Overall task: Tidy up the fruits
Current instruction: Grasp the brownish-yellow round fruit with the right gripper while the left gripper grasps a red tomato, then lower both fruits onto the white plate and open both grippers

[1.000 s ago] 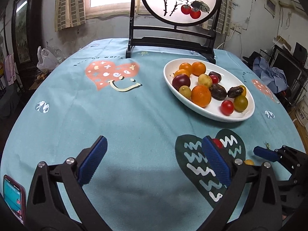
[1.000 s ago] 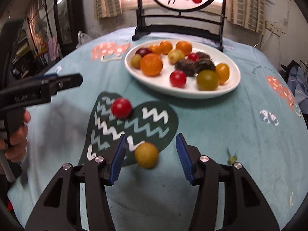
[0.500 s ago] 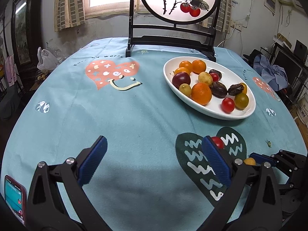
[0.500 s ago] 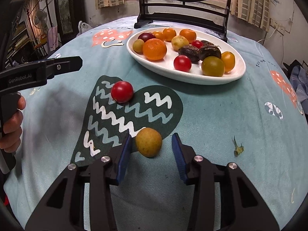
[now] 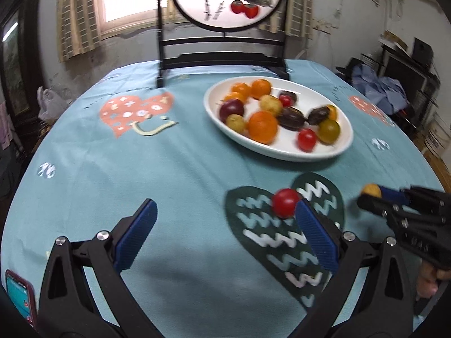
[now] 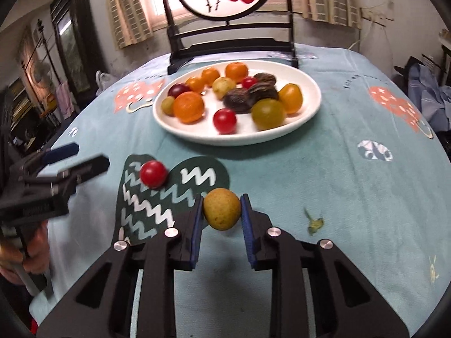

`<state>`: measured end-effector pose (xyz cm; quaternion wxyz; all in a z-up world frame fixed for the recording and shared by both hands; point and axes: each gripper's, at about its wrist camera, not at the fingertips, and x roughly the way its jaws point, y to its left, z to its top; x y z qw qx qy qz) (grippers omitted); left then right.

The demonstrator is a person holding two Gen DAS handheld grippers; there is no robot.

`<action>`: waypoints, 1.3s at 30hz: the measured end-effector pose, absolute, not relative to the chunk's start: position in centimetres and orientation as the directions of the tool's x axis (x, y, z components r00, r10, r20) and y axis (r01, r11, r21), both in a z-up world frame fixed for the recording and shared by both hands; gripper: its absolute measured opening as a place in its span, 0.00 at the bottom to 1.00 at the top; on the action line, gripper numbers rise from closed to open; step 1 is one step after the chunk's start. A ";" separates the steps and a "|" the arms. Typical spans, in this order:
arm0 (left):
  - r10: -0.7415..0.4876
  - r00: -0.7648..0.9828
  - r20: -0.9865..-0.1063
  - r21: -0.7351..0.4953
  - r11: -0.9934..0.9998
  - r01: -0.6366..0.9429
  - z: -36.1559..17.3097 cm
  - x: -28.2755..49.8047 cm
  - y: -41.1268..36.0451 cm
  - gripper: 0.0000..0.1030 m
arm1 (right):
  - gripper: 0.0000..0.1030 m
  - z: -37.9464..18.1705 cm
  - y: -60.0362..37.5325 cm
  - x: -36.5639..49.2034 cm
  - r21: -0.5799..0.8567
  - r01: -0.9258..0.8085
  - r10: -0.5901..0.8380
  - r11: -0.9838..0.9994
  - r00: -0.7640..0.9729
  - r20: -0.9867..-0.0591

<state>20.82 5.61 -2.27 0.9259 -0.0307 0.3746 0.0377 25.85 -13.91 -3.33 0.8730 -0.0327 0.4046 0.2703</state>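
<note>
My right gripper is shut on a small yellow fruit and holds it just above the tablecloth; it also shows in the left wrist view. A red tomato lies on the dark green heart print, also seen in the left wrist view just beyond my right finger. My left gripper is wide open and empty. A white oval plate behind holds several oranges, tomatoes and dark fruits.
A black wooden stand with a round painted screen stands at the table's far edge behind the plate. A fruit stem scrap lies right of my right gripper. A phone lies at the near left edge.
My right gripper has closed on the yellow fruit and lifted it off the cloth. My left gripper has moved forward and right, closer to the red tomato.
</note>
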 end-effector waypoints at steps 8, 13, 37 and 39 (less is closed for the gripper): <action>-0.003 0.704 -0.710 0.021 0.999 0.026 -3.2 22.2 1.3 0.86 | 0.25 -3.5 -14.3 26.2 0.174 -0.475 0.434 0.863 0.520 -0.736; -0.017 0.671 -0.741 0.001 1.000 0.026 -4.2 23.9 0.6 0.69 | 0.25 -3.5 -14.3 26.1 0.174 -0.476 0.435 0.862 0.519 -0.736; -0.020 0.643 -0.766 -0.003 1.000 0.028 -5.2 24.4 0.5 0.30 | 0.25 -3.8 -14.0 26.1 0.170 -0.491 0.441 0.854 0.512 -0.737; -0.024 0.654 -0.757 -0.004 0.999 0.033 -4.8 24.0 0.4 0.30 | 0.25 -3.6 -13.7 25.8 0.163 -0.508 0.451 0.846 0.517 -0.728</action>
